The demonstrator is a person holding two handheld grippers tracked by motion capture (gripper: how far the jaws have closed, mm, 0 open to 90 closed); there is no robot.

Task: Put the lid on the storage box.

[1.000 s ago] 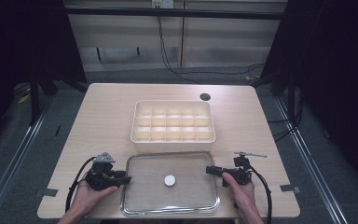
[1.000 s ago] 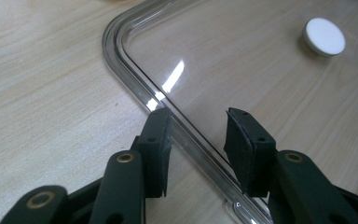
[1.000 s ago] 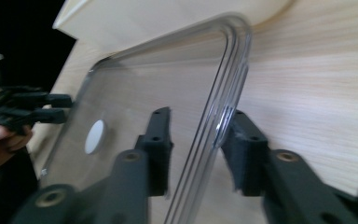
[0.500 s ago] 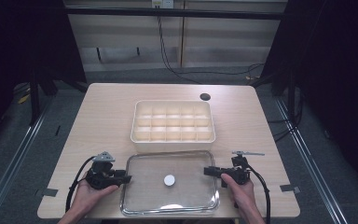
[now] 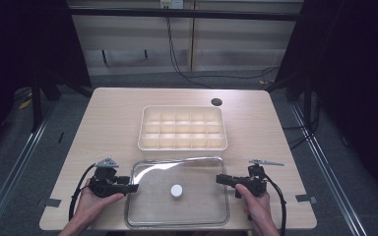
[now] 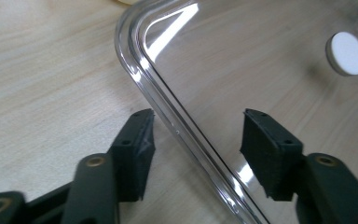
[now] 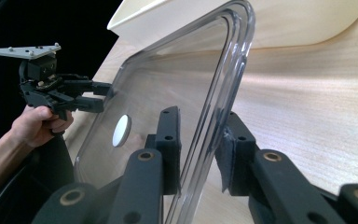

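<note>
One side only is held at this moment, and that is where the trouble could start. The right gripper (image 5: 220, 179) has just been closing and now pinches the right rim of the clear lid (image 5: 197, 209). In the right gripper view the rim runs up between its two pads. The left gripper (image 5: 134, 187) has just been opening. Its jaws stand wide apart astride the left rim, one pad outside on the table (image 5: 113, 123) and one over the lid's flat face, and neither presses on the plastic.

If the right hand lifts now, I judge the lid would rise on one edge alone. The smooth, thin rim could twist in the pads or slip out of them. The free left edge would then drag across the wood, or the whole lid would swing and knock the tray box (image 5: 182, 146) just behind it. A grip this close to the edge leaves little margin, since a small pull sideways could peel the pads off the rim. The left jaws could also close on the flat face and miss the raised rim — then they would skid and shove the lid toward the other hand.

The lid lies flat at the near edge of the table, between the two grippers. Its white knob (image 5: 176, 191) is in the middle, well apart from both, and its far edge is just beside the box's front wall.
</note>
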